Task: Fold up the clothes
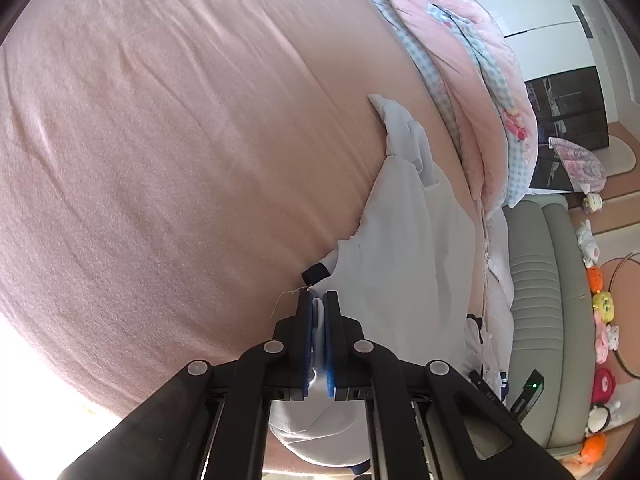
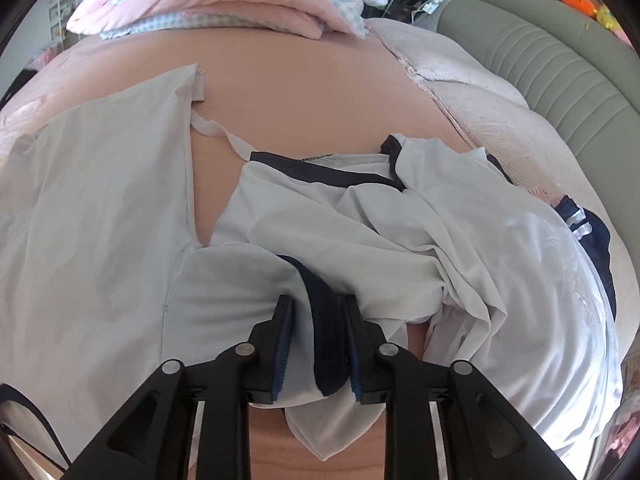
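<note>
A white garment (image 1: pixel 400 248) lies stretched on the pink bed sheet (image 1: pixel 180 140), with a small navy cuff (image 1: pixel 314 274) at its near end. My left gripper (image 1: pixel 318 296) is shut on a fold of this white cloth, which shows between the blue pads. In the right wrist view the white garment (image 2: pixel 100 200) spreads flat at the left, and a crumpled white piece with navy trim (image 2: pixel 440 220) is heaped at the right. My right gripper (image 2: pixel 316 300) stands open; a navy-edged hem (image 2: pixel 324 320) lies loose between its fingers.
A folded pink and blue-check quilt (image 2: pixel 240 4) sits at the far side of the bed, also seen as the quilt (image 1: pixel 460 60). A grey-green padded headboard (image 2: pixel 560 80) borders the bed. Several plush toys (image 1: pixel 600 320) lie on the floor beyond it.
</note>
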### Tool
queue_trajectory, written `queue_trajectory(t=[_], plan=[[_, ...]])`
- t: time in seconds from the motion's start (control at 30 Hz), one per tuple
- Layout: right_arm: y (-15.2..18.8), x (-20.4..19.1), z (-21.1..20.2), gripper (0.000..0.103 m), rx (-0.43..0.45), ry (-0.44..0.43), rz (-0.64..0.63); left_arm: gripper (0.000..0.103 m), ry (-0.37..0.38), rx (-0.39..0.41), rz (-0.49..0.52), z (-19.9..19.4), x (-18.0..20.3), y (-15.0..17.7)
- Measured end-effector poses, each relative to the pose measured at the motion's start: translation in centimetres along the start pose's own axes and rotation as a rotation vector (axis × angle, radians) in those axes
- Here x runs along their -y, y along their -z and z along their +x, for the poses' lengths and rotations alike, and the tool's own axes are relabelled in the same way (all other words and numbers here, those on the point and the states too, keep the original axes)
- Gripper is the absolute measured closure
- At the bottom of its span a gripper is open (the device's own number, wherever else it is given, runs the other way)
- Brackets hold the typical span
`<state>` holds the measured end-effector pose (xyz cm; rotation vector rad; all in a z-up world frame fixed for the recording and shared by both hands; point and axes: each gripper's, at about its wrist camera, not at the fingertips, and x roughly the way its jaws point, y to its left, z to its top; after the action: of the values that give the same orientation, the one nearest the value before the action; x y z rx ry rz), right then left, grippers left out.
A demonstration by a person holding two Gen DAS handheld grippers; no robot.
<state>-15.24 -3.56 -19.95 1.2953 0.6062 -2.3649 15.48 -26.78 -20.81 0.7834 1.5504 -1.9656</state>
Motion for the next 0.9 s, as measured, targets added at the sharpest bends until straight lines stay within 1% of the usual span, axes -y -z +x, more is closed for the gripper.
queue_trajectory(t=[0.03, 0.07, 0.1, 0.13, 0.17, 0.27, 0.37, 0.5, 0.63, 0.7, 0.77, 0.87, 0.9], plan=[[-0.1, 0.3, -0.5, 0.077, 0.006, 0.0, 0.014, 0.099, -0.011, 0.002, 0.025, -0.1, 0.4, 0.0], [-0.2, 0.5, -1.0, 0.07, 0.012, 0.013, 0.022, 0.099, -0.011, 0.002, 0.047, -0.2, 0.7, -0.1], [-0.4, 0.6, -1.5, 0.06, 0.023, 0.039, 0.024, 0.099, -0.012, 0.002, 0.069, -0.4, 1.1, -0.1], [-0.5, 0.7, -2.2, 0.054, 0.038, 0.061, 0.027, 0.099, -0.02, 0.001, 0.091, -0.4, 1.5, -0.1], [-0.6, 0.8, -2.9, 0.045, 0.056, 0.074, 0.03, 0.099, -0.028, 0.001, 0.112, -0.5, 1.9, -0.2], [-0.9, 0.3, -5.2, 0.043, 0.118, 0.073, 0.017, 0.099, -0.057, 0.008, 0.178, -0.6, 3.1, -0.1], [-1.2, -1.5, -6.7, 0.043, 0.143, 0.055, -0.04, 0.099, -0.047, 0.015, 0.215, -0.6, 3.4, 0.1], [-1.1, -5.1, -8.4, 0.043, 0.171, -0.009, -0.126, 0.099, -0.018, 0.009, 0.183, -0.4, 2.9, 0.1], [-0.4, -9.9, -9.3, 0.043, 0.185, -0.105, -0.25, 0.099, 0.058, -0.011, 0.117, -0.5, 2.3, 0.0], [0.0, -12.1, -9.2, 0.043, 0.172, -0.15, -0.309, 0.099, 0.083, -0.013, 0.098, -0.4, 2.3, 0.0], [0.3, -13.9, -8.9, 0.043, 0.143, -0.217, -0.343, 0.099, 0.106, -0.019, 0.088, -0.3, 2.4, 0.2], [0.4, -15.4, -8.5, 0.043, 0.082, -0.322, -0.348, 0.099, 0.165, -0.046, 0.073, 0.0, 2.8, 0.8], [0.4, -15.8, -8.5, 0.043, 0.06, -0.351, -0.339, 0.099, 0.17, -0.05, 0.082, 0.2, 3.1, 1.0]])
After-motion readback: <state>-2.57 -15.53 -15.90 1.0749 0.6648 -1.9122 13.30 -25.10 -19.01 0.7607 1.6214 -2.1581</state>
